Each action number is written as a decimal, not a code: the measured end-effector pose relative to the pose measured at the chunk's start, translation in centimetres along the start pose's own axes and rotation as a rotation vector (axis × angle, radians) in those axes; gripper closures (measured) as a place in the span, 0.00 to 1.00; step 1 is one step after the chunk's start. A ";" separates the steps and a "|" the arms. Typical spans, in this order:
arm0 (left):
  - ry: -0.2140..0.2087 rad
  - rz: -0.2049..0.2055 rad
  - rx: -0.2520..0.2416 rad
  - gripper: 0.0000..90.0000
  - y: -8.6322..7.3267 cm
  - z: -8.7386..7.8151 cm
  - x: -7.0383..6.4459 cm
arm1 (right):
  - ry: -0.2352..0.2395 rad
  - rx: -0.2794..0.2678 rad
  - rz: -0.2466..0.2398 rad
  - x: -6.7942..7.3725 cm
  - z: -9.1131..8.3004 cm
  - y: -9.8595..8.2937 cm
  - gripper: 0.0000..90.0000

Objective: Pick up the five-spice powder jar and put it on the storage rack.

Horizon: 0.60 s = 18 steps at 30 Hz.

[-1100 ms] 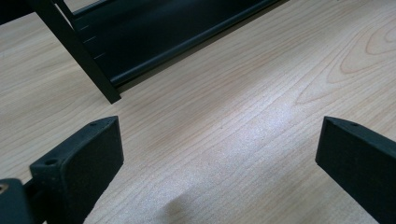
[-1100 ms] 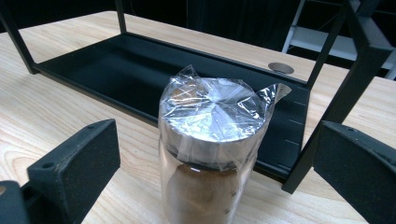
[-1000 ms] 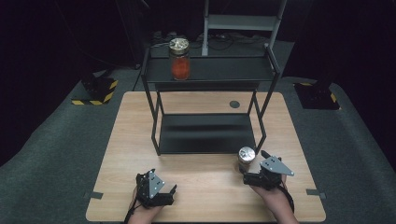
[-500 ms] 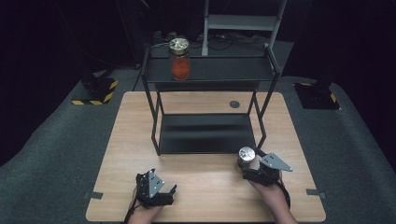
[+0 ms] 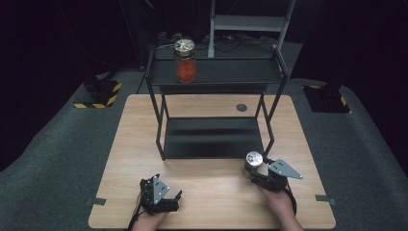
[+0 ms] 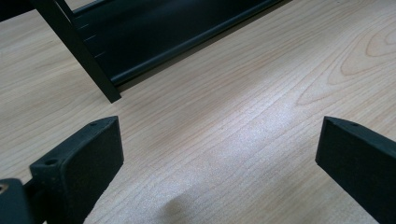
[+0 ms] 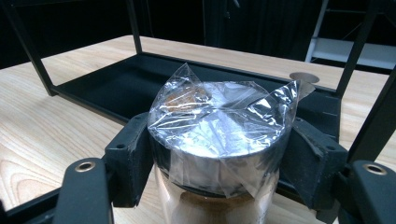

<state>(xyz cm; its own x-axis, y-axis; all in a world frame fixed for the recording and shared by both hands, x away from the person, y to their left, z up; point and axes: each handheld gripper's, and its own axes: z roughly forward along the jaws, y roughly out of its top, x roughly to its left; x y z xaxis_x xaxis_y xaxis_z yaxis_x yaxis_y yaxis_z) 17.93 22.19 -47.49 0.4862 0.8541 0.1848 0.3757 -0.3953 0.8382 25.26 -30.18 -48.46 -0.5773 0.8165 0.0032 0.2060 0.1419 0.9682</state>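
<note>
Right tool point(image 5: 260, 172): clamped on foil-lidded jar point(image 7: 219, 135), near front right leg of black shelf rack point(image 5: 214, 144). Left tool point(image 6: 219, 154): jaws wide apart, empty, over wooden surface point(image 5: 211, 192).

from my feed the table point(image 5: 134, 144) is pale wood with a visible grain, smooth and faintly shiny. the rack point(image 5: 214, 144) on it looks like matt black metal, its lower tray slightly glossy. the jar point(image 7: 219, 154) i hold in the right gripper point(image 7: 217, 154) is clear glass with a shiny metal lid under crinkled, glossy plastic film. the left gripper point(image 6: 219, 154) has matt black, finely rough pads point(image 6: 79, 163). the floor point(image 5: 53, 159) looks like grey, rough carpet.
</note>
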 end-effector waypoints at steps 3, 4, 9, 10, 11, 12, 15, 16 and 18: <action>0.000 0.001 0.000 0.01 0.0 0.0 0.0 | -0.003 -0.008 -0.005 0.1 0.0 -0.2 0.34; 0.000 0.001 0.000 0.01 0.0 0.0 0.0 | -0.003 -0.008 -0.005 0.1 0.0 -0.2 0.34; -0.002 0.000 -0.001 0.01 0.0 0.0 0.0 | -0.012 -0.021 -0.008 0.3 0.0 -0.4 0.35; -0.002 0.000 -0.001 0.01 0.0 0.0 0.0 | -0.012 -0.022 -0.005 0.3 0.0 -0.4 0.35; -0.002 0.000 -0.001 0.01 0.0 0.0 0.0 | -0.013 -0.024 -0.003 0.3 0.0 -0.4 0.35; -0.003 0.000 -0.001 0.01 0.0 0.0 0.0 | -0.013 -0.024 -0.002 0.3 0.0 -0.4 0.36; -0.004 -0.002 -0.002 0.01 0.0 0.0 0.1 | -0.016 -0.027 -0.004 0.4 0.0 -0.4 0.37; -0.004 -0.002 -0.002 0.01 0.0 0.0 0.1 | -0.017 -0.028 -0.005 0.4 0.0 -0.4 0.37; -0.004 -0.002 -0.002 0.01 0.0 0.0 0.1 | -0.018 -0.028 -0.006 0.4 -0.1 -0.3 0.37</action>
<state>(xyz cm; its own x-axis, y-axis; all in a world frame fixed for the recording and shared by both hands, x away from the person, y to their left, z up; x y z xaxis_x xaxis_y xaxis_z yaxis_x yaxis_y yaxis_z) 17.95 22.29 -47.50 0.4888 0.8534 0.1811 0.3749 -0.3929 0.8397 24.90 -29.93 -48.75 -0.5643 0.8255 -0.0072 0.1798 0.1314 0.9749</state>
